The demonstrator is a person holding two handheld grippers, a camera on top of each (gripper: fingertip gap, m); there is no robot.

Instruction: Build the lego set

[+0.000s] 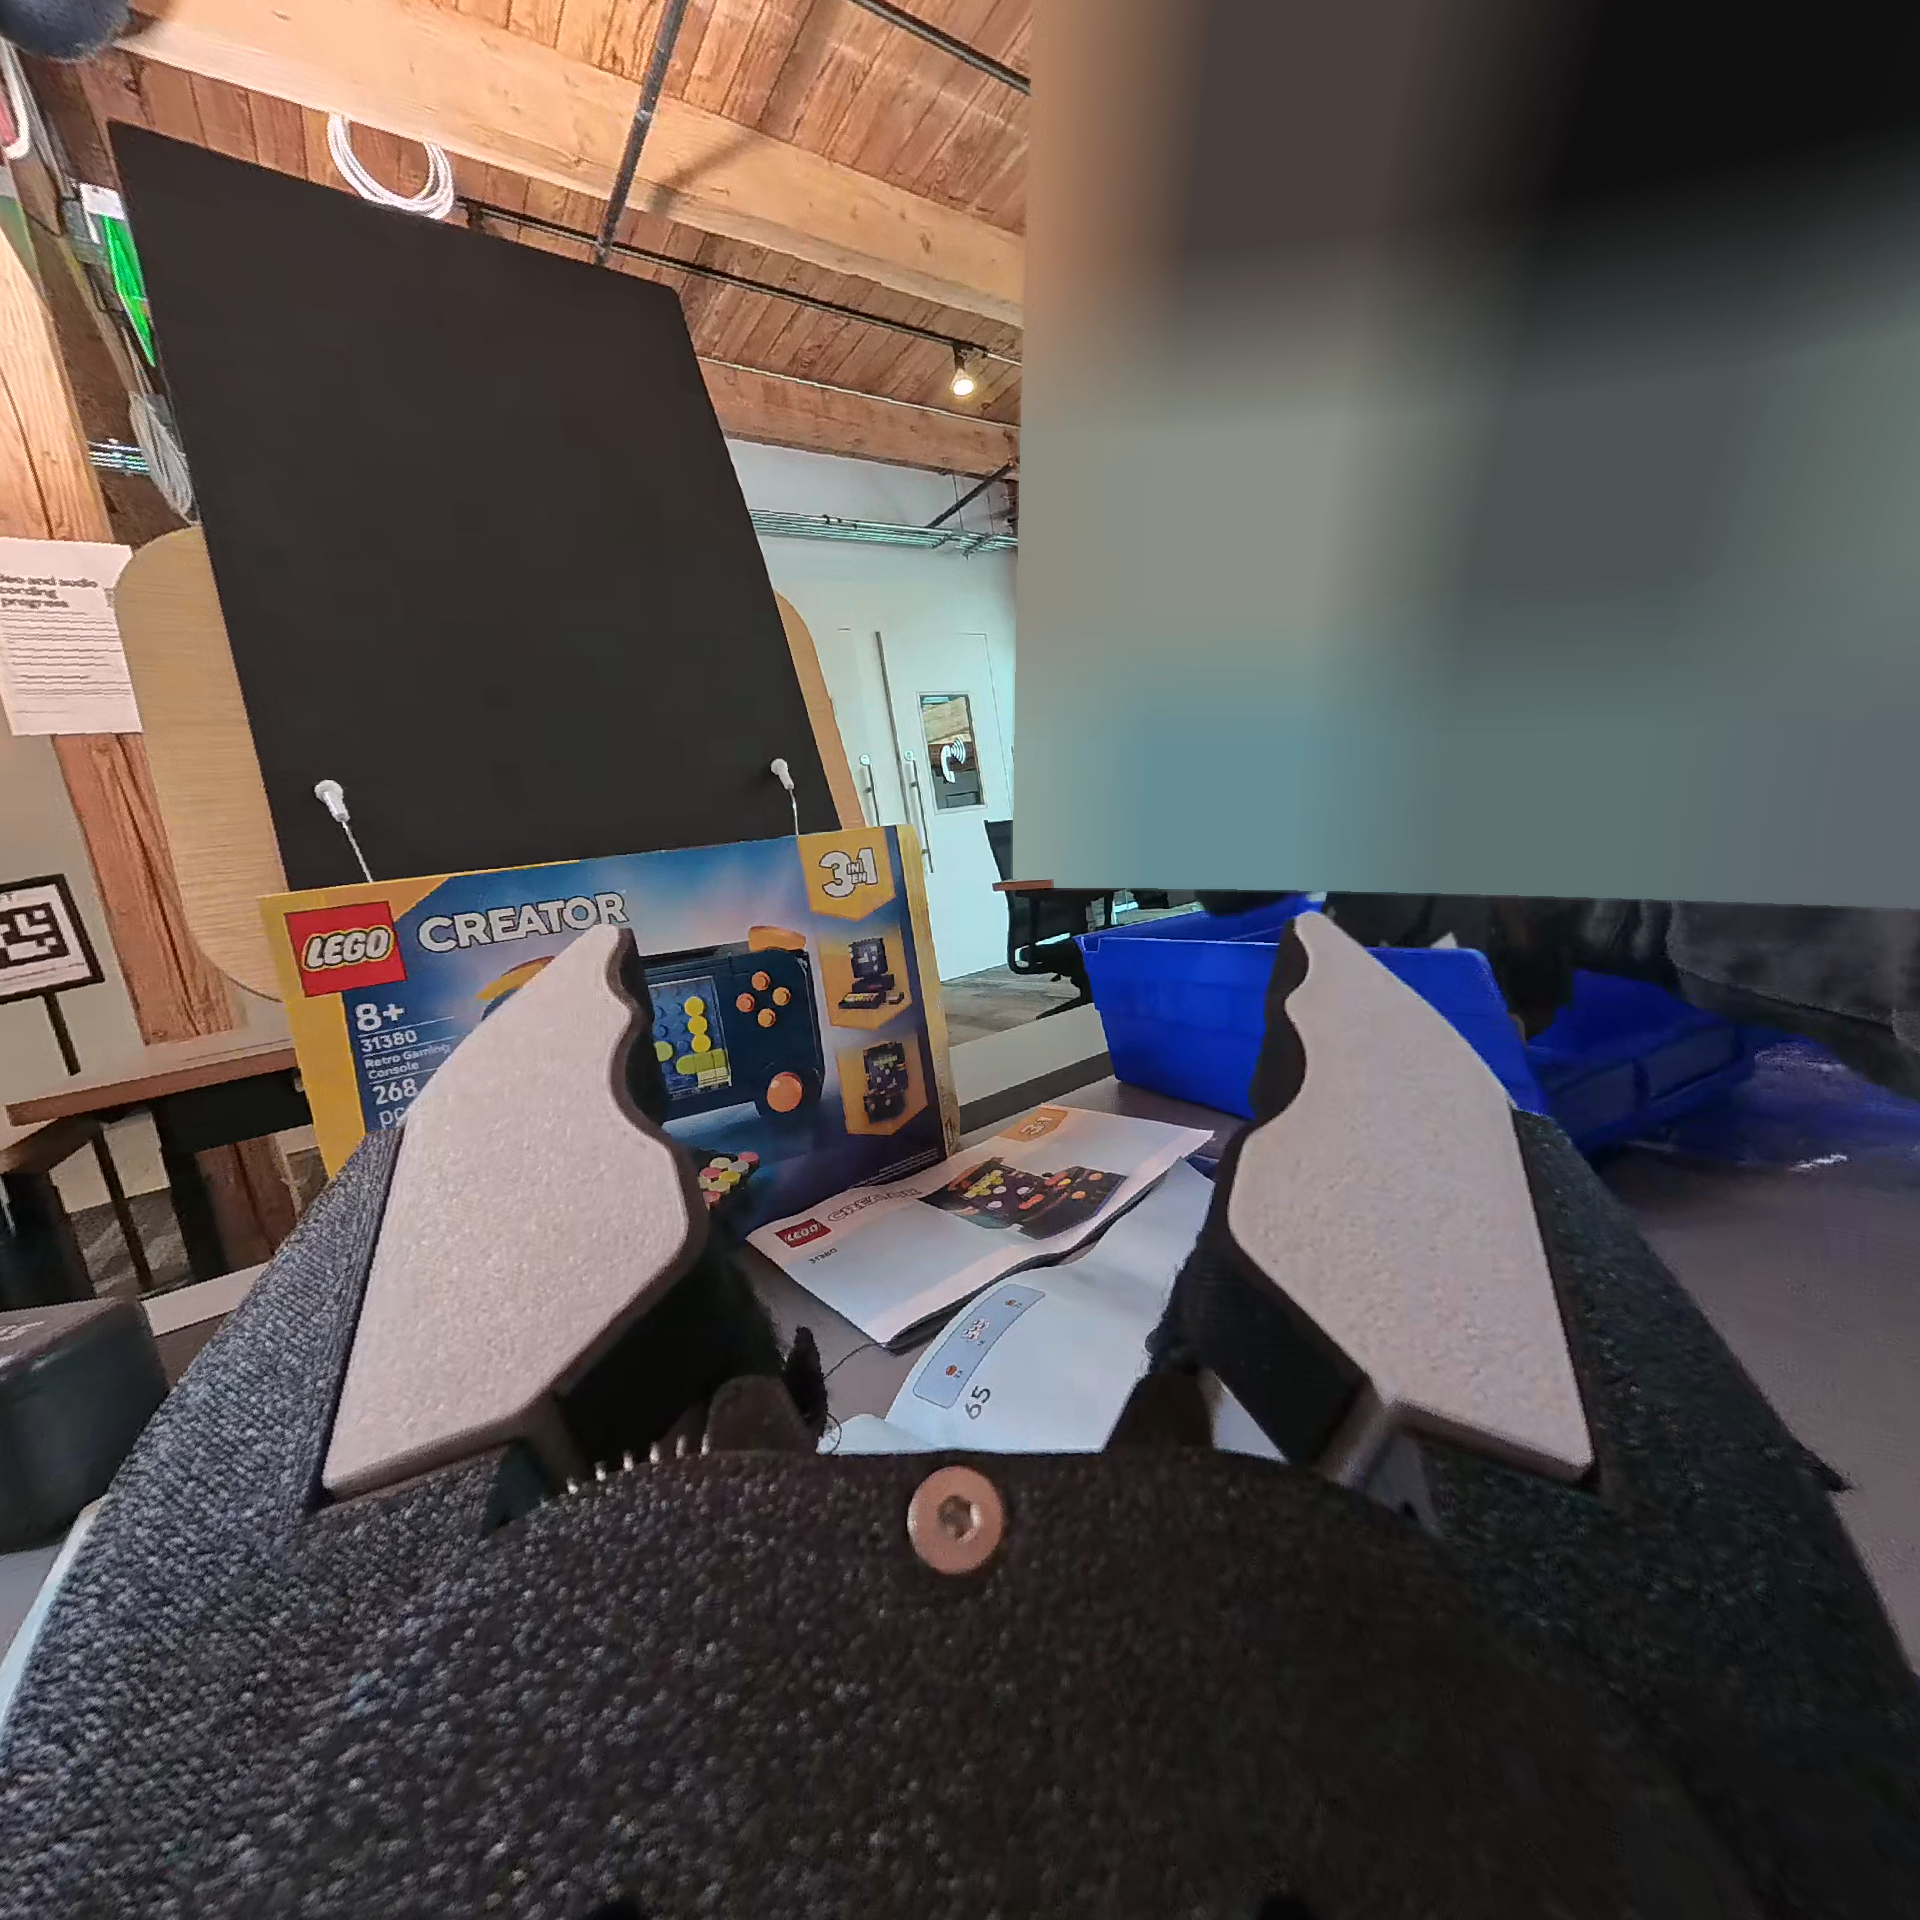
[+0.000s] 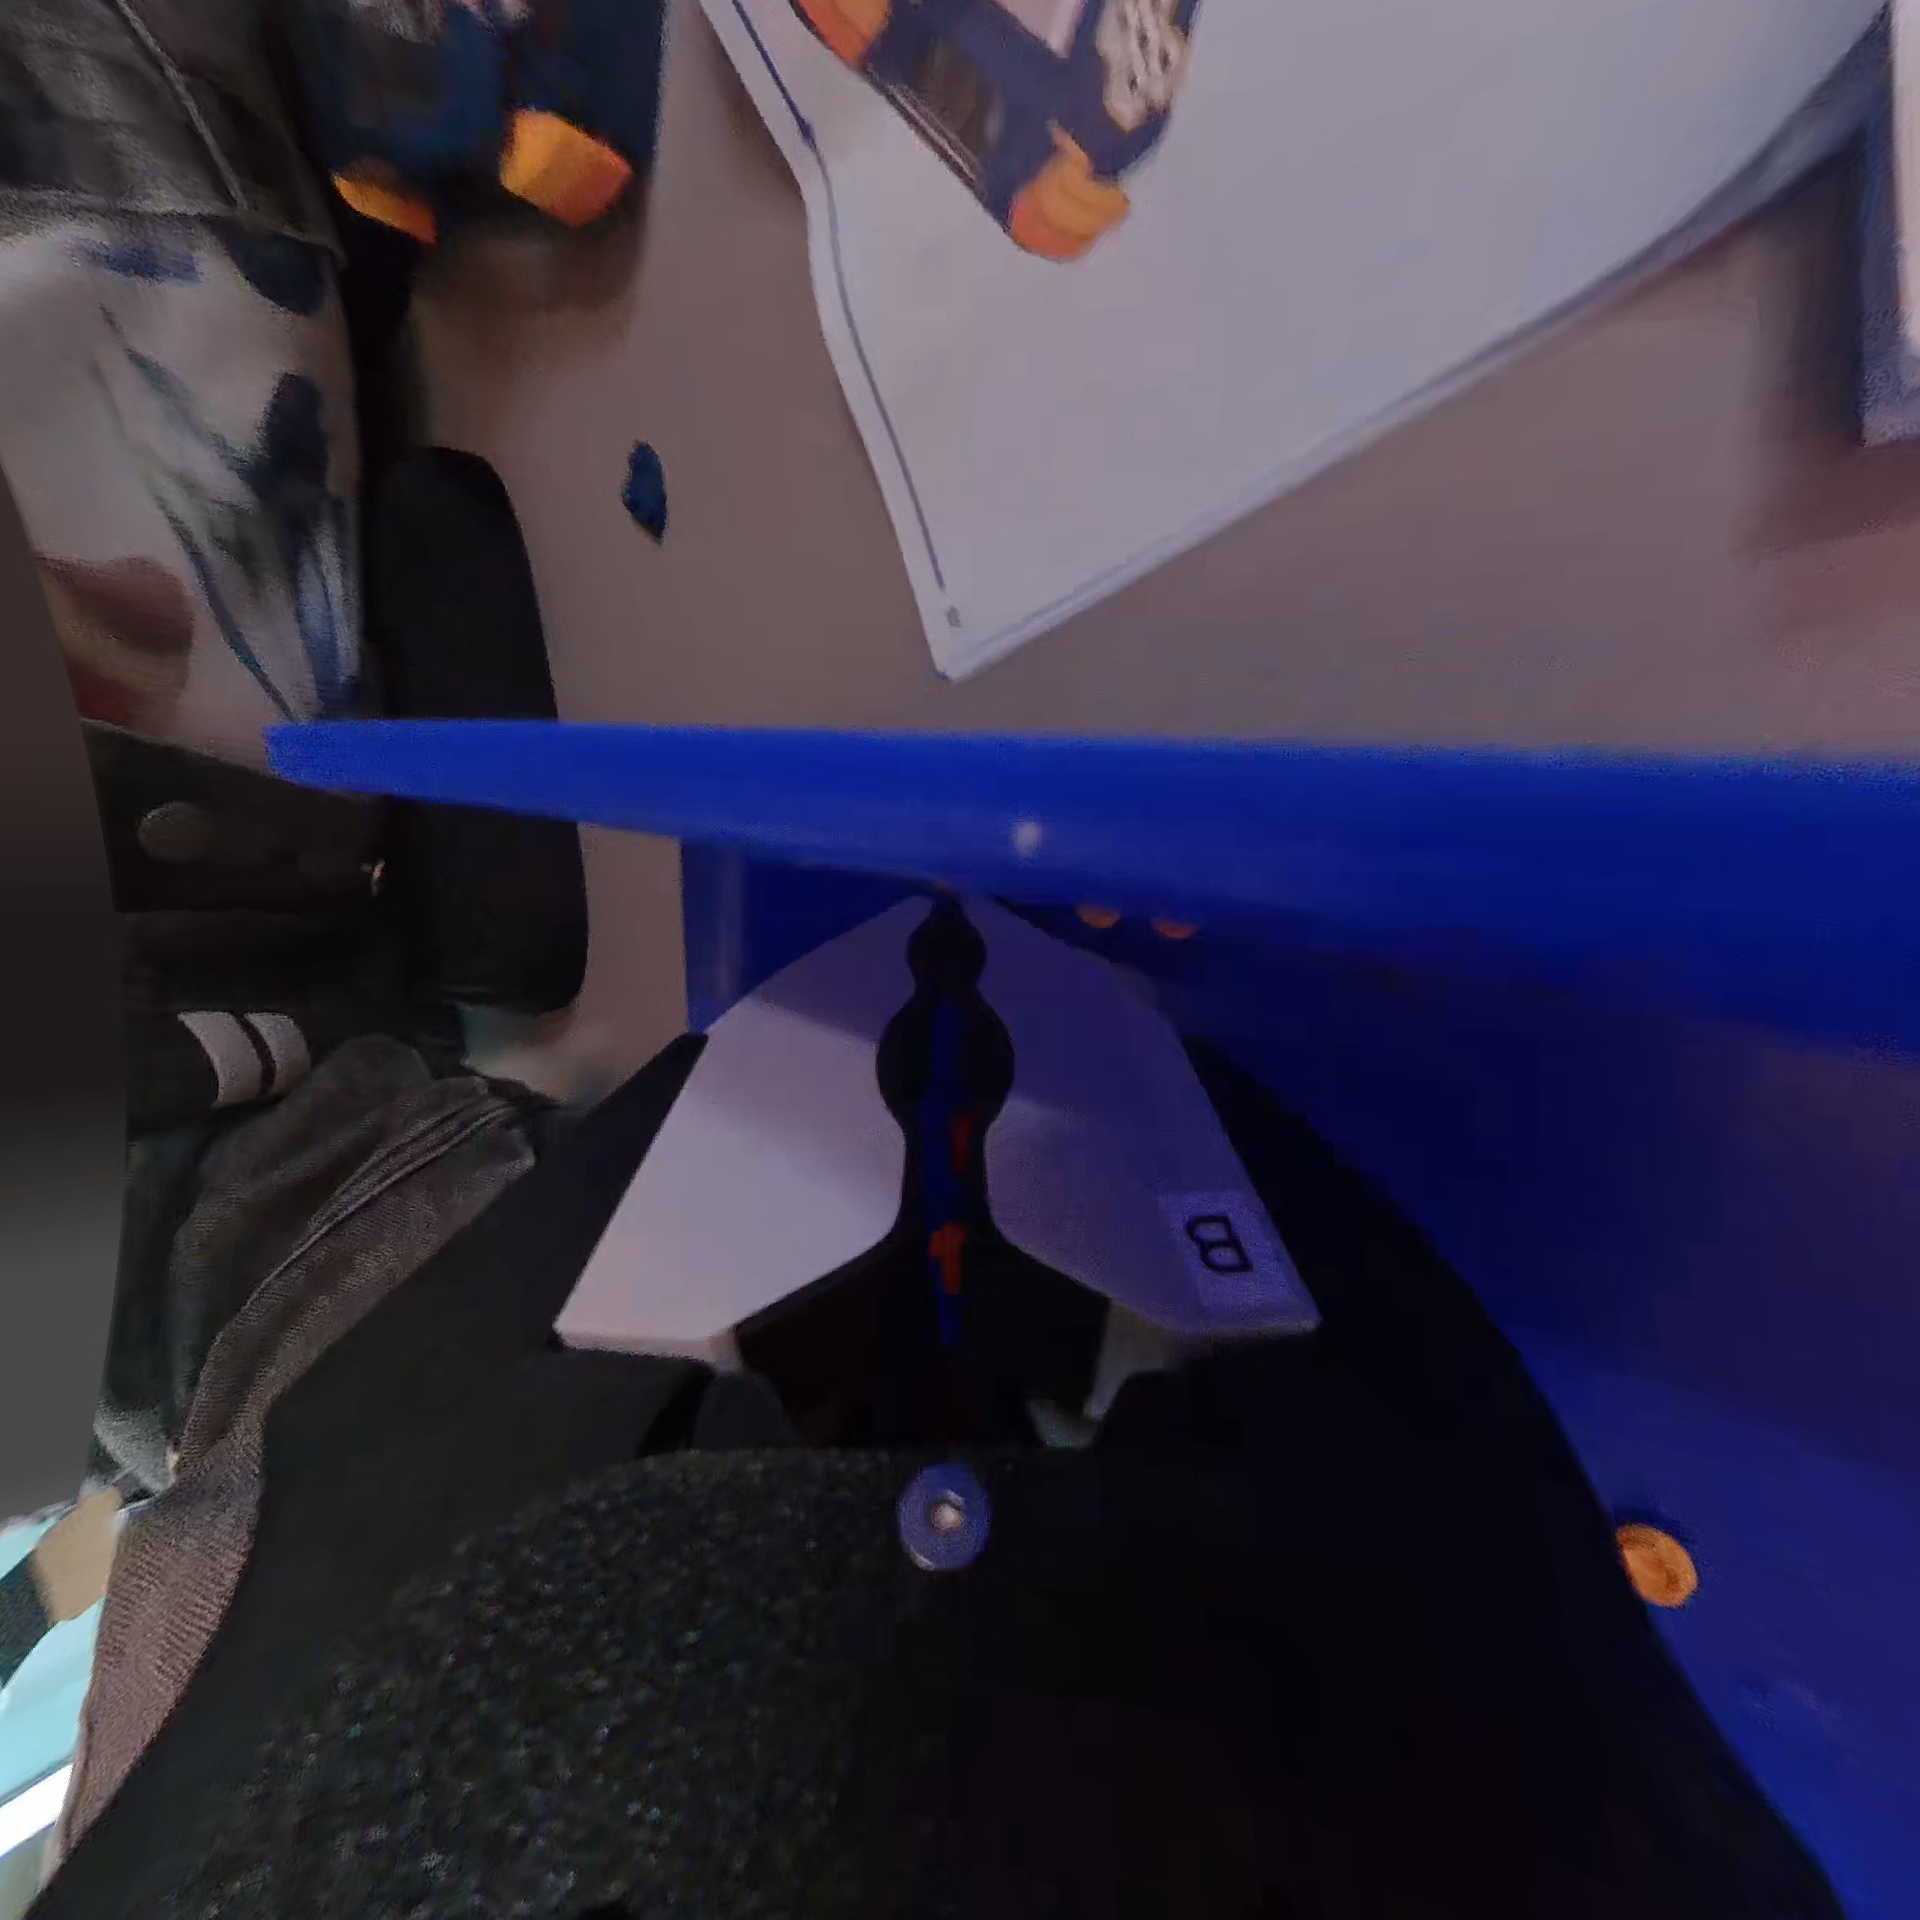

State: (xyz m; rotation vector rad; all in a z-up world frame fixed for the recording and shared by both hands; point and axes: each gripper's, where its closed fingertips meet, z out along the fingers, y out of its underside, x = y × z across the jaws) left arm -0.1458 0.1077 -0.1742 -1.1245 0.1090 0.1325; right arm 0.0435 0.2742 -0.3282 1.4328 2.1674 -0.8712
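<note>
My left gripper [image 1: 958, 930] is wide open with nothing between its fingers, held above the table and facing the set's box [image 1: 727, 935]. Instruction booklets [image 1: 966, 1216] lie on the table below it. My right gripper [image 2: 940, 920] is shut, its fingertips meeting just under the near rim of a blue bin [image 2: 1143, 800]. Whether a small piece sits between the tips is too blurred to tell. Small orange round pieces [image 2: 1099, 916] lie in the bin beside the tips, and another [image 2: 1659, 1566] lies lower right. A navy and orange partly built model [image 2: 499, 135] sits on the table at top left.
A blue bin [image 1: 1195, 1008] stands right of the box. A black board [image 1: 468, 520] rises behind the box. An open booklet [image 2: 1195, 364] lies beyond the bin. A small blue piece [image 2: 646, 488] lies on the grey table. A person's sleeve [image 2: 177, 468] is at the left. There is about 30 cm between the tips of the two grippers.
</note>
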